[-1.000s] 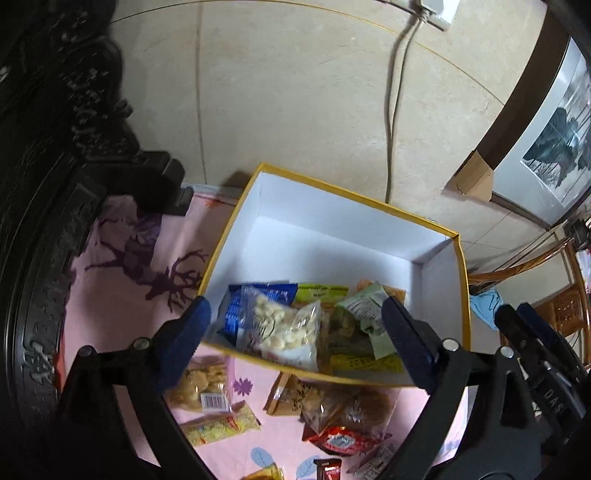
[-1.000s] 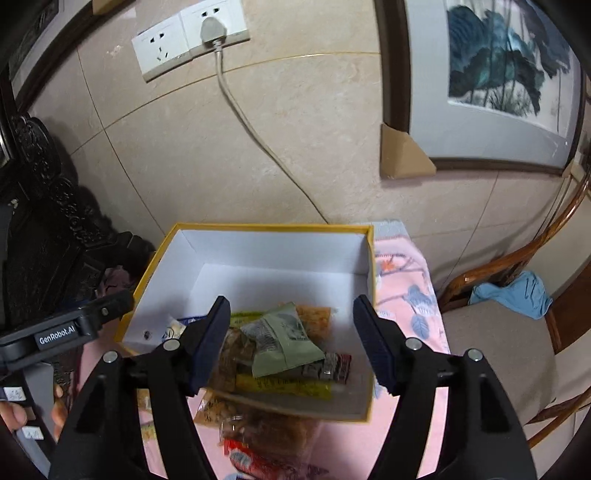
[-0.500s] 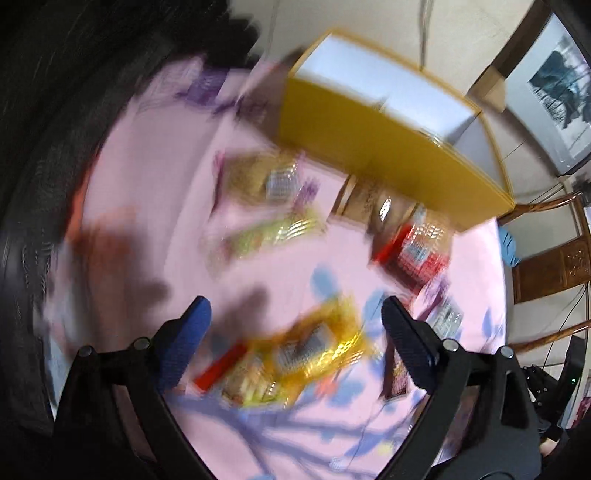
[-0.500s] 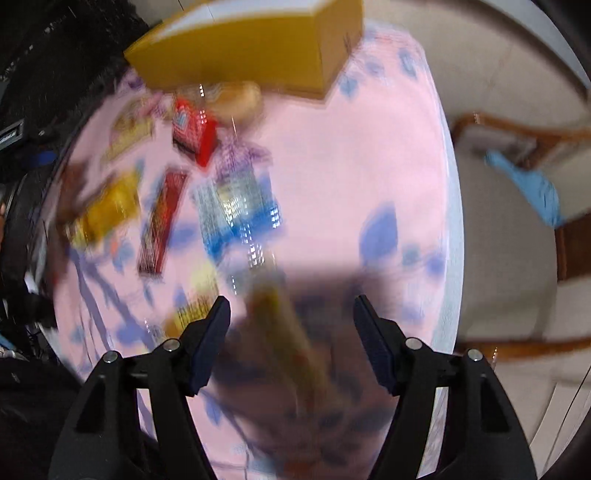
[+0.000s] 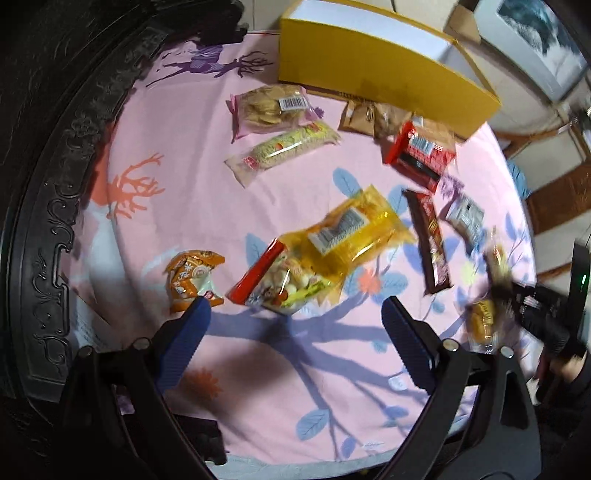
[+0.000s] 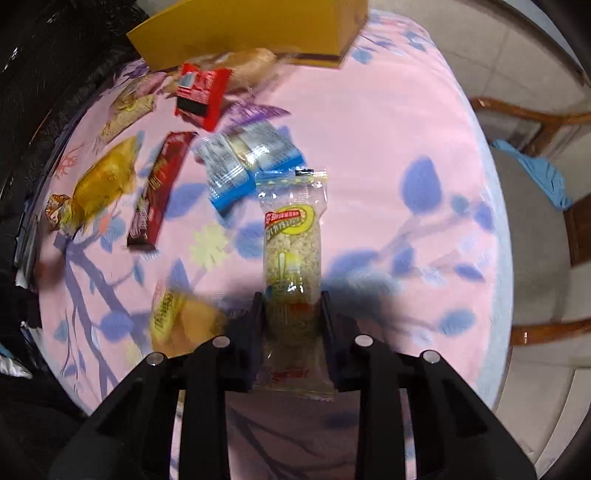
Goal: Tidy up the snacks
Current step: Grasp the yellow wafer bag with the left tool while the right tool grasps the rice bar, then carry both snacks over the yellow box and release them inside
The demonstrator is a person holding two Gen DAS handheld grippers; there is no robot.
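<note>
A yellow box (image 5: 376,70) stands at the far edge of the pink tablecloth (image 5: 184,206); it also shows in the right wrist view (image 6: 251,29). Loose snack packs lie in front of it. My left gripper (image 5: 291,314) is open and empty, just short of a yellow bag of snacks (image 5: 325,254) and an orange packet (image 5: 192,277). My right gripper (image 6: 291,306) is shut on a long clear pack of pale grain bars (image 6: 291,243), holding it near the table's front edge.
On the cloth lie a pink cracker pack (image 5: 273,107), a long pale wafer pack (image 5: 284,147), a red pack (image 5: 421,151), a dark red bar (image 6: 159,188) and a blue-edged clear pack (image 6: 247,162). A dark carved frame (image 5: 44,221) borders the left. A chair (image 6: 535,221) stands right.
Both grippers swung back from over the box to low over the table's near side. The right gripper, open a second ago, has closed on the grain bar pack.
</note>
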